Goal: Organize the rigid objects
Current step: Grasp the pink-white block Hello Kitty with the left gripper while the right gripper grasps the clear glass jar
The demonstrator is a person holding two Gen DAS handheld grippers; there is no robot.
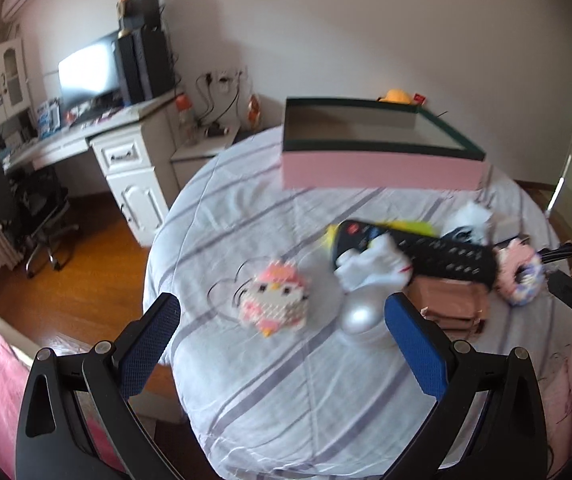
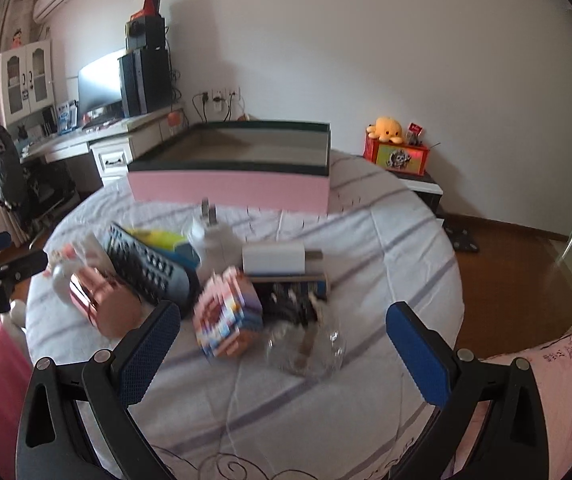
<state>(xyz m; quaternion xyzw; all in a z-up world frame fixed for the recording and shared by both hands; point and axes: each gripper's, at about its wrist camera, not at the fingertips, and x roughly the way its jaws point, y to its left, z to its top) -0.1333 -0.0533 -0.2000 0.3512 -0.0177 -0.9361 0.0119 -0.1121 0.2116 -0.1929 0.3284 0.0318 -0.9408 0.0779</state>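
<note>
Several small rigid things lie heaped on your striped bedspread point(image 2: 386, 232), in front of the pink box point(image 2: 230, 190), which stands open-topped at the far side of the bed. Your black remote point(image 1: 418, 254) lies tilted across the pile, its far end resting over a white figure point(image 1: 370, 270) on a silver base and its near end touching the pink beaded ring point(image 1: 520, 276). Under the remote sits a brown case point(image 1: 452, 304). Just apart from the heap, toward the desk side, the pink and white bead penguin point(image 1: 276, 300) stands alone on the cloth.

From your right wrist view, a pink and blue block cube point(image 2: 228, 318) sits nearest, with a clear glass piece point(image 2: 306, 346) just beside it and a white charger point(image 2: 274, 260) behind it. A second white plug point(image 2: 210, 236) stands upright near the box.

Your left gripper point(image 1: 282, 324) hangs above the penguin with its 2 blue pads spread wide and nothing between them. Your right gripper point(image 2: 282, 330) is spread just as wide over the cube and glass piece, holding nothing. Both views are blurred.

A white desk point(image 2: 118, 148) with a monitor point(image 1: 88, 74) stands beyond the bed, and a yellow plush point(image 2: 386, 128) sits on a red box by the wall.
</note>
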